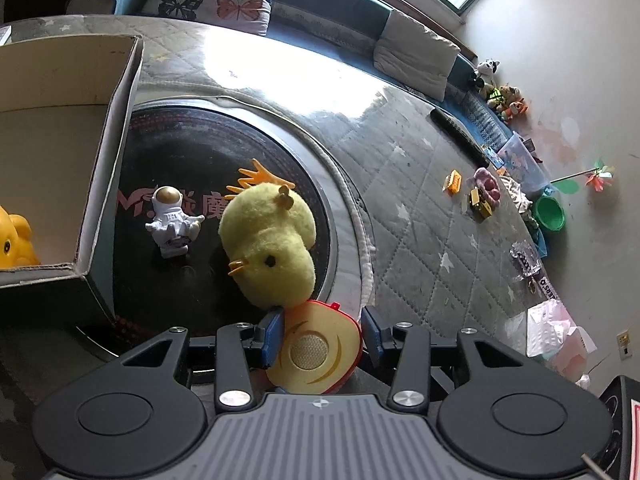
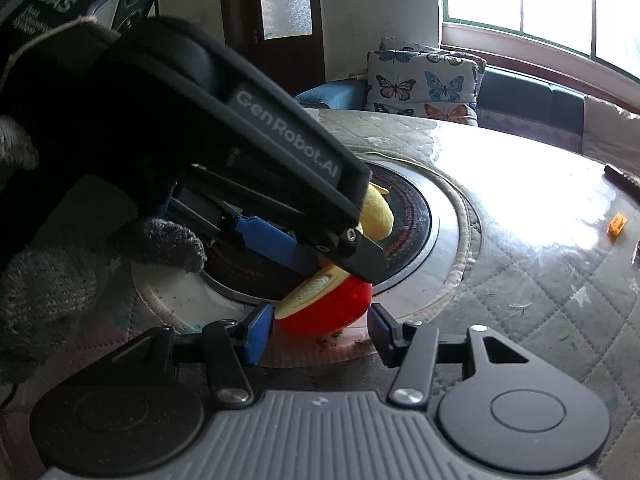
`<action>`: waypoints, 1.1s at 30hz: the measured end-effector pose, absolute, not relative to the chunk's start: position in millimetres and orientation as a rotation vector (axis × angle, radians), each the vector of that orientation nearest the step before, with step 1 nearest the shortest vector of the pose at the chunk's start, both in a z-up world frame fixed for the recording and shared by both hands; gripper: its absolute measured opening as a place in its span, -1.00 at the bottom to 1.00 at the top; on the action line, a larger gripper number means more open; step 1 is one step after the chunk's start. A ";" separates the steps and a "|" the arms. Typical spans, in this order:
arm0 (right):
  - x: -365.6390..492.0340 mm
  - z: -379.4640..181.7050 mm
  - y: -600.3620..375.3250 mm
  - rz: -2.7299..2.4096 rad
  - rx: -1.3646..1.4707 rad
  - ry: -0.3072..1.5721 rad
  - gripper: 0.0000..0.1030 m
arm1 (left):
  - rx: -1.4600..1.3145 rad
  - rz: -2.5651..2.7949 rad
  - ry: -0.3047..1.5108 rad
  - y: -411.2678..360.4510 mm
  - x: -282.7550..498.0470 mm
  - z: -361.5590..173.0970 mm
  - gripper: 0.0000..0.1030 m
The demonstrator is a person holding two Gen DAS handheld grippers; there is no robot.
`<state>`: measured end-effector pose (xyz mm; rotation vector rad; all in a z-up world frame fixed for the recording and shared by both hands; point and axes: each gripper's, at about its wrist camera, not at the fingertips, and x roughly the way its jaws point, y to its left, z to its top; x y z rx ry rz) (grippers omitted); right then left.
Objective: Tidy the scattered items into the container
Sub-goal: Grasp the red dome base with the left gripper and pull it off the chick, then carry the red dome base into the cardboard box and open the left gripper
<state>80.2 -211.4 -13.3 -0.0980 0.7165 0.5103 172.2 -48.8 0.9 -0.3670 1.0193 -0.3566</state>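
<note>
A toy apple half [image 1: 312, 352], red-skinned with a yellow cut face, rests tilted on the table between the blue pads of my left gripper [image 1: 320, 328]. The jaws stand wide around it without a visible squeeze. In the right wrist view the same apple half [image 2: 328, 308] lies under the left gripper [image 2: 340, 268], and my right gripper [image 2: 320, 328] flanks it, pads close on both sides but not pressing. Behind it lie a yellow plush chick [image 1: 268, 240] and a white astronaut figure [image 1: 172, 220]. The cardboard box [image 1: 108, 152] at left holds a yellow toy [image 1: 16, 240].
A gloved hand [image 2: 40, 280] holds the left gripper. The toys sit on a black round plate [image 1: 192, 148] set in the quilted table cover [image 1: 420, 200]. Small toys [image 1: 480, 196], a dark remote [image 1: 456, 132] and a green bowl [image 1: 550, 212] lie far right.
</note>
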 end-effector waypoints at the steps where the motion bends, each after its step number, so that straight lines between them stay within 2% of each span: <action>1: 82.2 -13.4 -213.2 0.513 -0.084 0.721 0.03 | -0.370 -0.356 1.018 -48.0 172.6 0.6 -0.10; 20: 97.6 -17.7 -226.5 0.525 -0.010 0.746 0.05 | -0.407 -0.342 1.021 -34.7 168.5 -3.3 -0.12; 33: 87.7 3.9 -218.1 0.528 -0.036 0.696 0.02 | -0.419 -0.353 1.008 -31.0 154.1 10.6 -0.15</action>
